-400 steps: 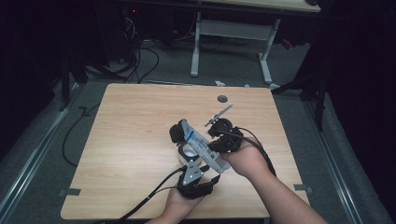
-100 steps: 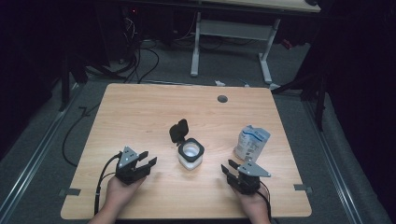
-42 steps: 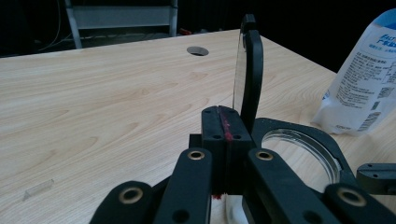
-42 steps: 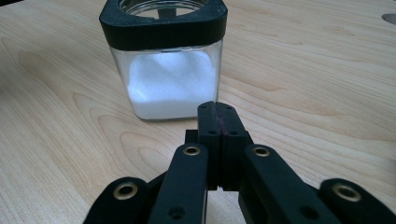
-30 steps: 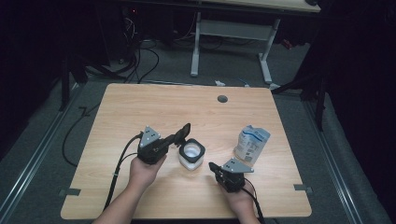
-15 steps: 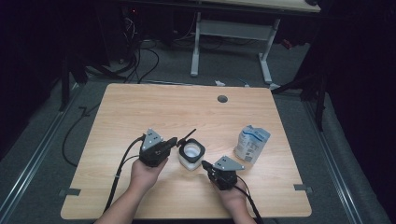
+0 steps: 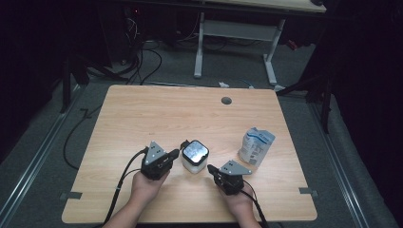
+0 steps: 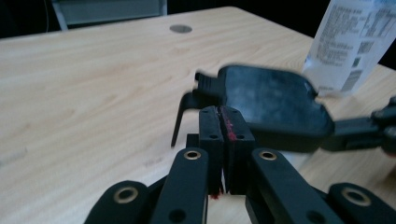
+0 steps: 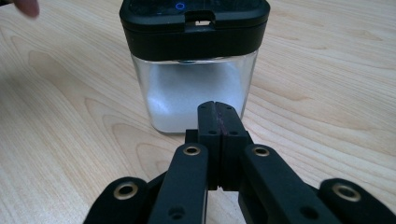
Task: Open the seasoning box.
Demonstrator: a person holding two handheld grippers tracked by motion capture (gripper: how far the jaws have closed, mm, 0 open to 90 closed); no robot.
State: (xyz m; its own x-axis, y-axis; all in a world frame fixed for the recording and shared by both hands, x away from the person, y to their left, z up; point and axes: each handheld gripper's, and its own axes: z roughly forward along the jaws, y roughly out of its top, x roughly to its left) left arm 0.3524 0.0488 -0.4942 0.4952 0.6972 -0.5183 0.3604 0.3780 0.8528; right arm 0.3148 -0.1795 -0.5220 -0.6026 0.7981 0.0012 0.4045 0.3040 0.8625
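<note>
Left gripper (image 8: 220, 122): jaws pressed together, nothing between them, tips right up against the near edge of the black lid (image 8: 273, 105) of the container. In the left gripper view the lid looks a bit blurred and sits flat-ish just past the tips; can't tell if they actually touch it.

Right gripper (image 9: 218, 116): jaws also squeezed shut w/ nothing in them, pointing straight at the clear container (image 9: 194, 91), tips just beside its front wall, near the bottom. Touching or not, can't tell from here.

Container is a square clear tub w/ white powder in the lower part and the black lid down on top. From the high view it (image 7: 195, 156) sits on the near-middle of the wooden table (image 7: 142, 114), between the two grippers, left gripper (image 7: 172, 155) on its left side, right gripper (image 7: 212, 170) just off its near right corner.

Further out: white/blue pouch (image 7: 256, 145) standing upright to the right of the container, well apart from it. Round grommet hole (image 7: 226, 100) near the far edge of the table.
</note>
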